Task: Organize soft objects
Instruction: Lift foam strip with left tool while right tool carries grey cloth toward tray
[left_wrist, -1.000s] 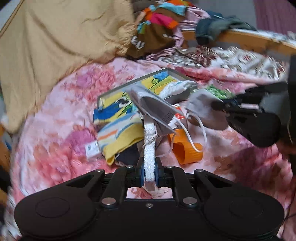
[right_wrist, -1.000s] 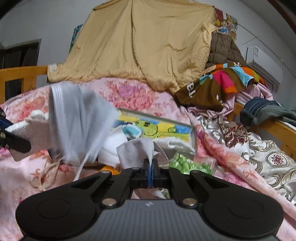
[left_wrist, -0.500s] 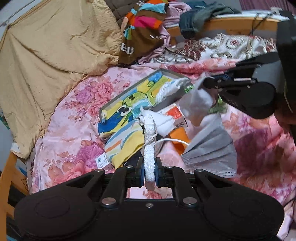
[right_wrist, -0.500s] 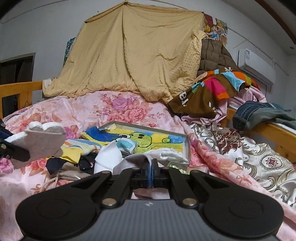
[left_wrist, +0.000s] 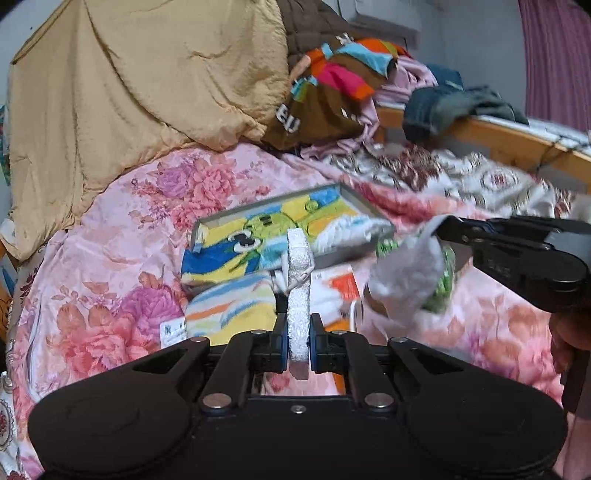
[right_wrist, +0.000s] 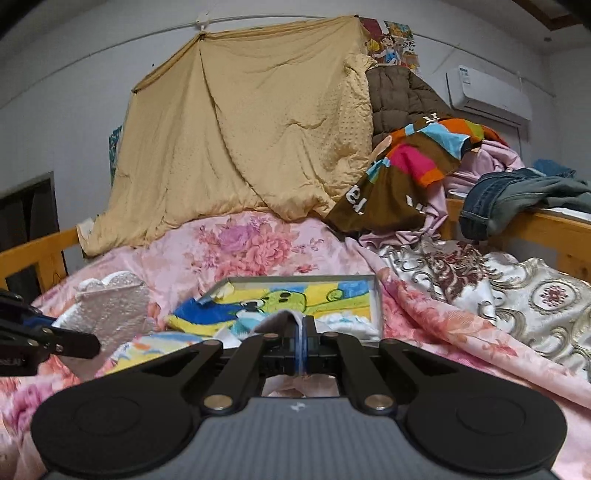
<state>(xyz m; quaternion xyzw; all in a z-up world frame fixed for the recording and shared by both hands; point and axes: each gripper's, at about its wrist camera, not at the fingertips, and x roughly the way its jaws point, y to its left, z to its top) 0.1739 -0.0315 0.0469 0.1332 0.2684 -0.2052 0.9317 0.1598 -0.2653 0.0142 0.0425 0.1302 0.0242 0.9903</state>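
Observation:
My left gripper (left_wrist: 298, 341) is shut on a flat white foam pad (left_wrist: 298, 291), held edge-on above the pink floral bedspread; the pad also shows in the right wrist view (right_wrist: 110, 314). My right gripper (right_wrist: 303, 347) is shut on a white cloth (left_wrist: 406, 273) that hangs from its tips at the right of the left wrist view; in its own view only a fold of the cloth (right_wrist: 284, 318) shows. A shallow grey tray (left_wrist: 364, 201) with a cartoon towel (left_wrist: 255, 240) inside lies ahead. A striped yellow cloth (left_wrist: 229, 310) lies before the tray.
A yellow quilt (right_wrist: 251, 140) hangs at the back. Piled clothes (right_wrist: 417, 162) and jeans (right_wrist: 517, 195) sit on the wooden bed rail (right_wrist: 554, 229) at right. A brocade blanket (right_wrist: 498, 284) lies right of the tray. An orange-and-white packet (left_wrist: 340, 284) lies near the striped cloth.
The grey face mask that hung from the pad has dropped out of sight. Both grippers have lifted and tilted; the right one still holds the white cloth beside the tray.

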